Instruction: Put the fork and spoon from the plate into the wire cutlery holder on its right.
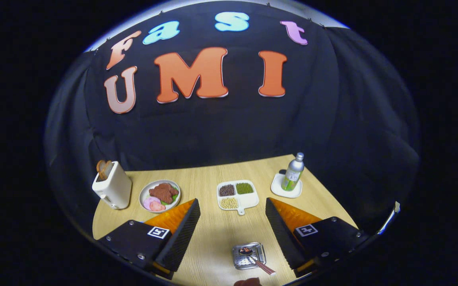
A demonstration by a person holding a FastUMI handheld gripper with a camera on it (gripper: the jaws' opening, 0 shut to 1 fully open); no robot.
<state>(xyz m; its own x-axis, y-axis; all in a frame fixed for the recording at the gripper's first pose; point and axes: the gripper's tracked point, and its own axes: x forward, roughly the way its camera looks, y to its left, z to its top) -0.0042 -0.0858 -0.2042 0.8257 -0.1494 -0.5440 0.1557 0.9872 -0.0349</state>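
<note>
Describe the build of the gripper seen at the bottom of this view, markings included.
The gripper has two wedge-shaped fingers that taper toward the tips, with ribbed inner faces. Each sits on a flat block fixed with small round screws, and each block carries a square white tag with a black pattern. The fingers stand wide apart over the wooden table.

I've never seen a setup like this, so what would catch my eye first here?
Probably the open claw, its two fingers spread wide over a wooden table. Between them, nearest, sits a small metal tray with a utensil. Beyond the fingers are a three-part dish of beans, a plate of food, a toaster and a bottle.
</note>
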